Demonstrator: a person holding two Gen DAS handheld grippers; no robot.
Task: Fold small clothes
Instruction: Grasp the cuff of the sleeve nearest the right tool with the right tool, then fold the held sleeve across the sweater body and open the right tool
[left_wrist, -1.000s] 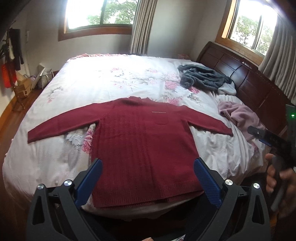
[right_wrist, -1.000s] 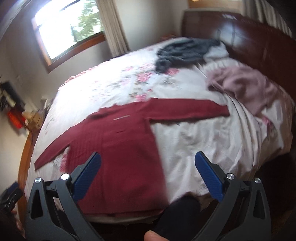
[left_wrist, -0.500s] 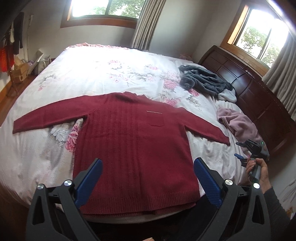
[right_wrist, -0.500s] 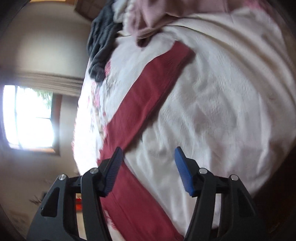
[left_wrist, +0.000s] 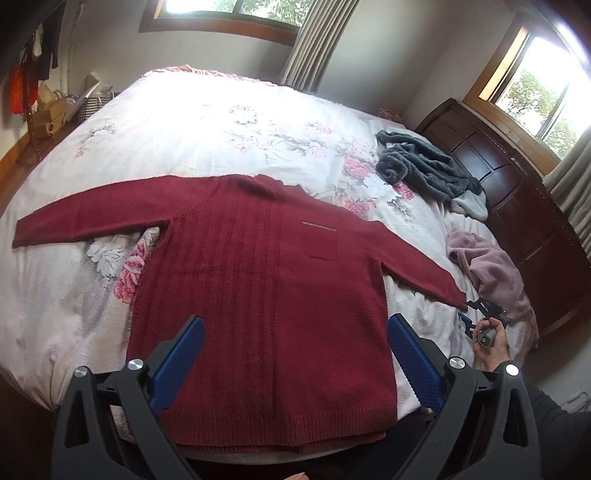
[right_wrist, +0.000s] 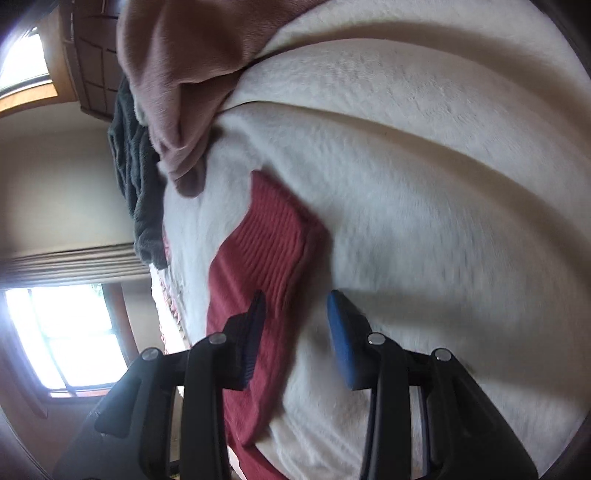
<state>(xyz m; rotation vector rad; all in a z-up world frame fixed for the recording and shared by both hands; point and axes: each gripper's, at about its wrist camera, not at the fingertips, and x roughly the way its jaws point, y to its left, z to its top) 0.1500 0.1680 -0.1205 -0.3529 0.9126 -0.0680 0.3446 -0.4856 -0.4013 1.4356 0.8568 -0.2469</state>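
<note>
The bed (left_wrist: 207, 122) fills both views, its near edge cut off behind the left gripper (left_wrist: 293, 354), and its flowered cover bleaches out under the window glare at the far side. The right wrist view is rolled sideways and smeared with blur, so little beyond the cover and cloth reads clearly there. The sweater (left_wrist: 258, 280) lies flat on the bed's near half, dark red, ribbed down the body, chest pocket showing, both sleeves spread out to the sides; its hem hangs at the bed's edge, partly hidden by the left gripper's frame. The grey garment (left_wrist: 424, 170) sits crumpled on the bed beyond the sweater's right sleeve, by the headboard (left_wrist: 517, 192); the pink garment (left_wrist: 487, 266) is bunched on the bed just past that sleeve's cuff (right_wrist: 280, 229). The left gripper hovers over the hem, jaws wide apart, holding nothing. The right gripper (right_wrist: 295, 314) is low at the cuff, jaws parted on either side of the sleeve's edge, not closed on it; whether the fingers (right_wrist: 341, 332) touch the cloth is hard to tell
</note>
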